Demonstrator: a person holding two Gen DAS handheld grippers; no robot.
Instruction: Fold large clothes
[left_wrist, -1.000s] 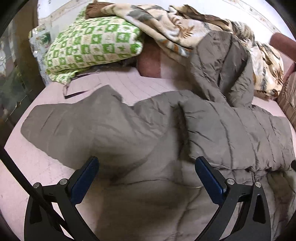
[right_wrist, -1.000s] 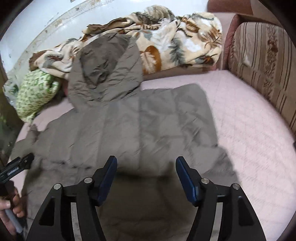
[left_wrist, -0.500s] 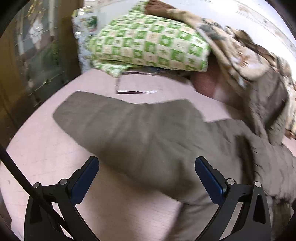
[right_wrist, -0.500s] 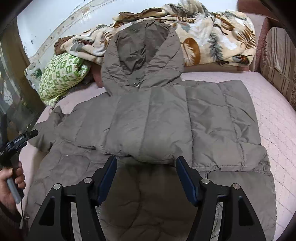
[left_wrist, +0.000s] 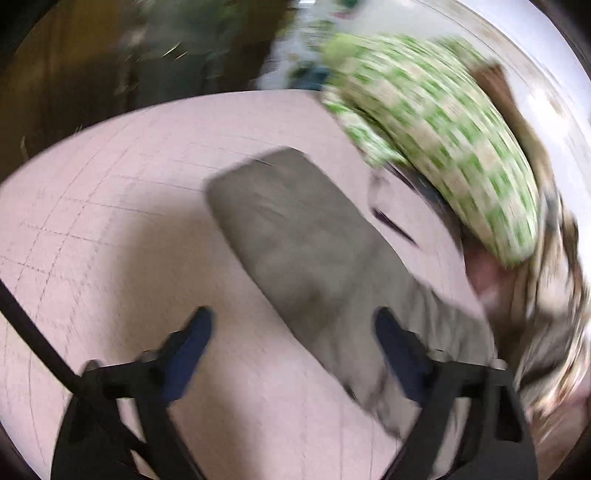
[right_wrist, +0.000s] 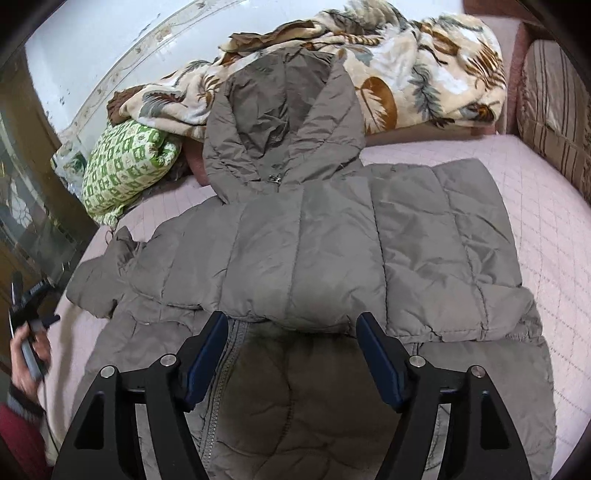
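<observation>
One grey padded jacket (right_wrist: 314, 258) lay on the pink bed (right_wrist: 546, 221). Right gripper (right_wrist: 291, 354) and left gripper (left_wrist: 291, 343) were both spread wide, holding nothing.

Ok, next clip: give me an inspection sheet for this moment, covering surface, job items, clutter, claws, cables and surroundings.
Surface: pink quilted bed.
Job items: grey hooded coat spread flat, one sleeve folded across the front, the other sleeve still lying out on the bed.
Clutter: green pillow and leaf-print blanket at the head of the bed.
Claws: left claw open, above the sleeve; right claw open, over the coat; both empty.
Cables: nothing seen.
Surroundings: white wall, striped cushion.
</observation>
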